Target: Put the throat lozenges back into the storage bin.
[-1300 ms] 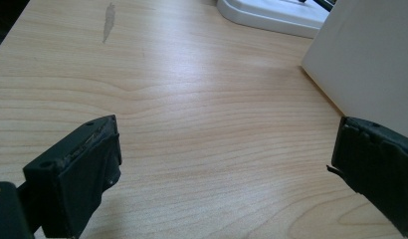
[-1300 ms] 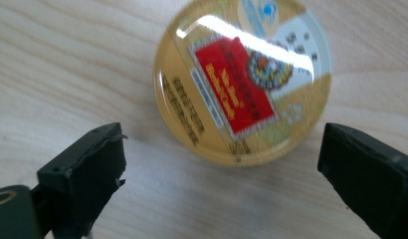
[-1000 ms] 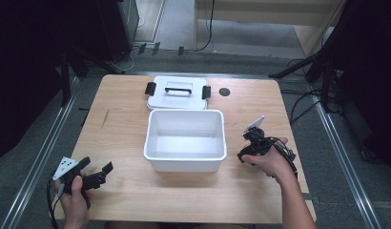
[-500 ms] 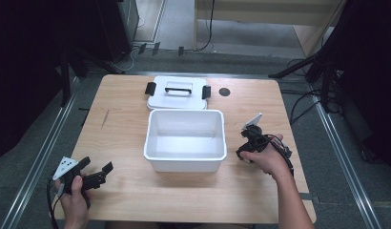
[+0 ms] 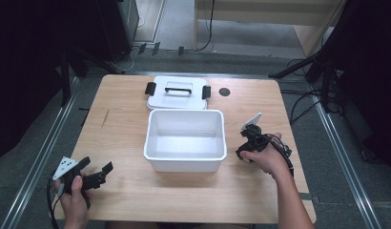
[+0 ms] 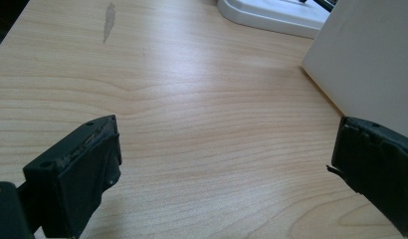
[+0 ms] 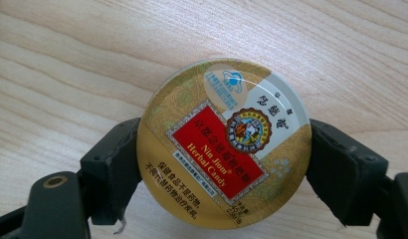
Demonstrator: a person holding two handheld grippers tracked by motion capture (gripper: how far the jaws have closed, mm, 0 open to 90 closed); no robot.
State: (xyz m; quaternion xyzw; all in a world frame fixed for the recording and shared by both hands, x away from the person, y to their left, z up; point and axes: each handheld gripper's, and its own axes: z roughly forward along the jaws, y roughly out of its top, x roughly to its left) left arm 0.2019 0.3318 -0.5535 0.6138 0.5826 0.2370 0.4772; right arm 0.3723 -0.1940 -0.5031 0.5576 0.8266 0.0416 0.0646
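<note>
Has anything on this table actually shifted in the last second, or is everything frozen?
Only slightly: the right gripper, shut on a round herbal candy tin, has drifted a little toward the person and the white bin. Nothing was picked up or let go. The left gripper stays open at the near left corner; the bin and its lid have not moved.

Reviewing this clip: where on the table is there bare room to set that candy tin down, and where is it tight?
Bare wood lies left of the white bin up to the left hand-held gripper, along the near edge, and right of the lid past the dark hole. The bin itself is empty. It is tight between bin and right hand-held gripper, shut on the candy tin.
</note>
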